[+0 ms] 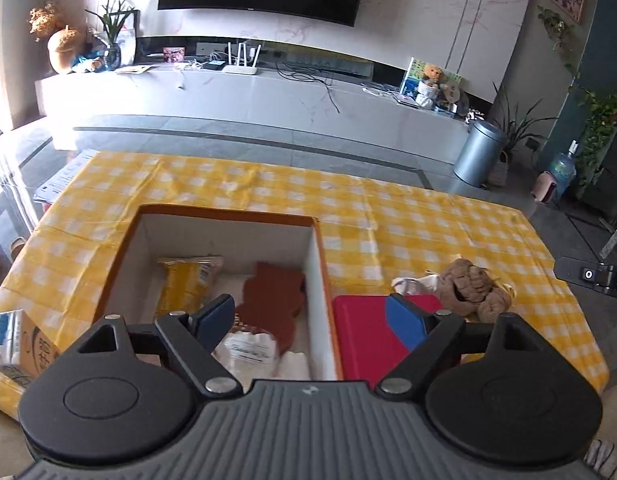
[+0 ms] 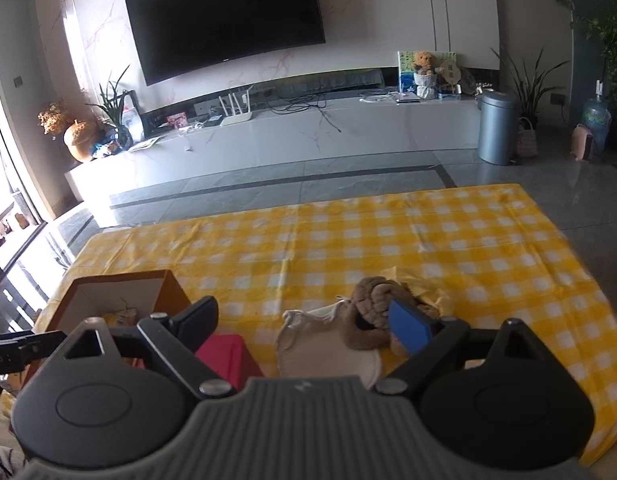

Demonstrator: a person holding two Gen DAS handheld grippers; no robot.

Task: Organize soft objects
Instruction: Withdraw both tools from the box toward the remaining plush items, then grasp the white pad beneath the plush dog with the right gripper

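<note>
An orange box (image 1: 124,248) with white inner walls stands on the yellow checked tablecloth. Inside lie a yellow snack bag (image 1: 186,284), a reddish-brown soft piece (image 1: 274,304) and a white plastic bag (image 1: 248,354). My left gripper (image 1: 308,314) hovers open over the box's right wall, nothing between its fingers. Right of the box sit a red flat thing (image 1: 362,340), a brown knitted bundle (image 1: 474,288) and a white cloth (image 1: 414,284). My right gripper (image 2: 304,316) is open just above the white cloth (image 2: 328,352), its blue pad against the brown bundle (image 2: 374,300).
A tissue pack (image 1: 18,340) lies at the table's near left corner. The far half of the tablecloth (image 2: 388,236) is bare. Beyond it are tiled floor, a white TV console and a metal bin (image 2: 498,128). The right gripper's body (image 1: 592,276) shows at the left view's right edge.
</note>
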